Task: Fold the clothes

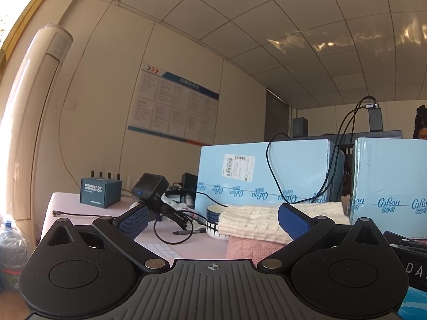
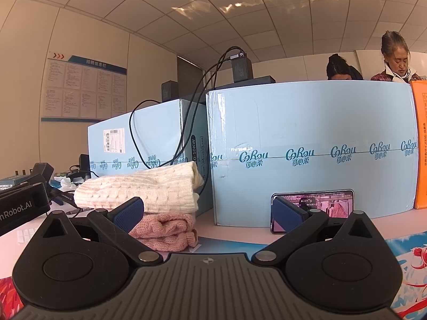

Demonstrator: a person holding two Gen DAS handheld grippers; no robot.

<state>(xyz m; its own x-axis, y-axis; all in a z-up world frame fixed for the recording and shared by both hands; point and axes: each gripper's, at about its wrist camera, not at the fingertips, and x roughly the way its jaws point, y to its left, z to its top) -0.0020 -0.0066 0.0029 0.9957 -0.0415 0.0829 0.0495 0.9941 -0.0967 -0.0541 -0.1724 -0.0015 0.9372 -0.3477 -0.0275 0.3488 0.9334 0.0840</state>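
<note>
Phone (image 2: 320,208) shows only rightward — each gripper (image 1: 213,225) (image 2: 208,216) gapes wide, empty.

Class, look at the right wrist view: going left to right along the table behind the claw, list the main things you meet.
Notice board on the wall → stacked cream knit on pink knit → large blue carton with a phone leaning against it → orange box.
</note>
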